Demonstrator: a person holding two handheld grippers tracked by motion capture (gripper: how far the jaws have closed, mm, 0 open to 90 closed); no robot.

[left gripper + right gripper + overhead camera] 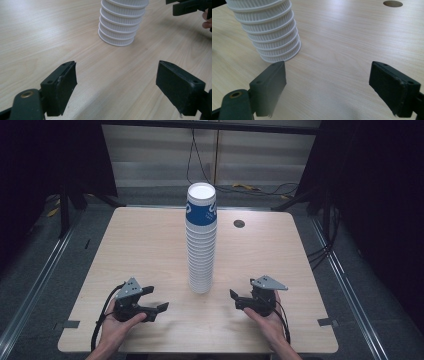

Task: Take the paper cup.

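— Start at the hands. What are the two tools doing?

— The left hand-held gripper (157,301) rests low on the surface (150,245), jaws spread wide, nothing between them, pointing inward toward the middle. The right hand-held gripper (236,300) mirrors it on the other side, also released and empty, jaws wide apart. In the right gripper view bare wood shows between its two black pads (270,90).

— And where is the thing they're after?

— The stack of paper cups (201,240) stands upright between the two, its long axis vertical, a little farther from the person than either tool. Its base sits on the wood; the top cup has a blue band and its white inside shows.

— Which hand is nearer?

— Hard to separate them; both are near the foot of the stack and apart from it. The right jaw tips look slightly closer, judging by the right gripper view, where the ribbed lower rims (274,42) sit just past the left-hand pad.

— So the coming move?

— I'd judge a reach upward: the loose cup is at the top, while both tools are down at the base.
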